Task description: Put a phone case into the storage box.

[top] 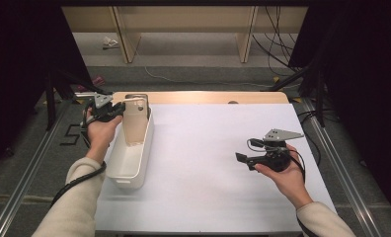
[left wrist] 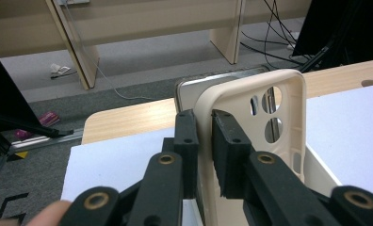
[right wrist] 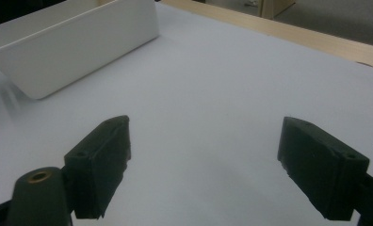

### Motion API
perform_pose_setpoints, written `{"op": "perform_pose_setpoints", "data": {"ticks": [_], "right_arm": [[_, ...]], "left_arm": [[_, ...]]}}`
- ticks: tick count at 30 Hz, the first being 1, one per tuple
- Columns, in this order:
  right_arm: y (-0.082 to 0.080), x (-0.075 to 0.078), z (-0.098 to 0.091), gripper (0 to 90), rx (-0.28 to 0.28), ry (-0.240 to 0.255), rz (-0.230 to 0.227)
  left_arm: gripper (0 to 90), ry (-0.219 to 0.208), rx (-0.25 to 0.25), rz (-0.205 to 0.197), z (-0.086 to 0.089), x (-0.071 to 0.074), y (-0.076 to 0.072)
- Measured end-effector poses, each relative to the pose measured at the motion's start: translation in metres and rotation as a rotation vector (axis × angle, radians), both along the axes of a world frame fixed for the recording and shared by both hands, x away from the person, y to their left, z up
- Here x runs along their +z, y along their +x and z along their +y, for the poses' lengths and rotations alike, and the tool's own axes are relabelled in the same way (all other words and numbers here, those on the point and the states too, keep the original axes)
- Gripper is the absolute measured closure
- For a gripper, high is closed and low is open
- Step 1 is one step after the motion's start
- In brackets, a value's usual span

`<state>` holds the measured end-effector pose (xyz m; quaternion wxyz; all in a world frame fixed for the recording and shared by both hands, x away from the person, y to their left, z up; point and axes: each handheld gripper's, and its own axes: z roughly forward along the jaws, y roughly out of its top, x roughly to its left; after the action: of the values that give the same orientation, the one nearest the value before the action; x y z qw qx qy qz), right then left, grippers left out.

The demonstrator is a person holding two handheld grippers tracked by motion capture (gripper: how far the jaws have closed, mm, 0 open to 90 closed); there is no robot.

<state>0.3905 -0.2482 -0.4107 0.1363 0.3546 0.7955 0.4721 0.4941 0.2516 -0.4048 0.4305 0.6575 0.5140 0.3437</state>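
Left hand-held gripper (left wrist: 203, 155), at centre left of the high view, clamps a beige phone case (left wrist: 250, 117) upright in the white bin (top: 134, 163). Right hand-held gripper (right wrist: 203, 169) hangs wide open, empty, above the table (top: 208, 163).

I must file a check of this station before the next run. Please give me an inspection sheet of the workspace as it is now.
Surface: white sheet over a wooden table; no spills seen.
Job's things: beige phone case standing on end in the white bin, a grey-edged flat item behind it.
Clutter: nothing seen on the sheet.
Grippers: left gripper has its jaws around the case's edge, very nearly closed on it; right gripper is open, holds nothing and is above the bare sheet.
Cables: black cable trails along the left sleeve; loose wires on the floor beyond the table.
Surroundings: wooden shelving behind, dark curtains at both sides, scraps on the floor.
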Motion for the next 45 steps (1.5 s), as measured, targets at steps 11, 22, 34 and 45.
{"op": "perform_pose_setpoints", "data": {"ticks": [11,22,34,45], "right_arm": [[0.000,0.000,0.000,18.6,-0.002,0.002,0.001],[0.000,0.000,0.000,18.5,-0.002,0.002,0.000],[0.000,0.000,0.000,18.2,-0.006,0.001,0.000],[0.000,0.000,0.000,17.9,-0.006,0.001,-0.001]], "left_arm": [[61.9,0.027,0.000,0.002,-0.007,0.000,0.005],[30.9,0.014,-0.040,0.005,-0.012,0.019,-0.010],[17.6,-0.020,-0.105,0.011,-0.013,0.028,-0.037],[14.4,-0.007,-0.192,0.012,-0.025,0.032,-0.062]]}}
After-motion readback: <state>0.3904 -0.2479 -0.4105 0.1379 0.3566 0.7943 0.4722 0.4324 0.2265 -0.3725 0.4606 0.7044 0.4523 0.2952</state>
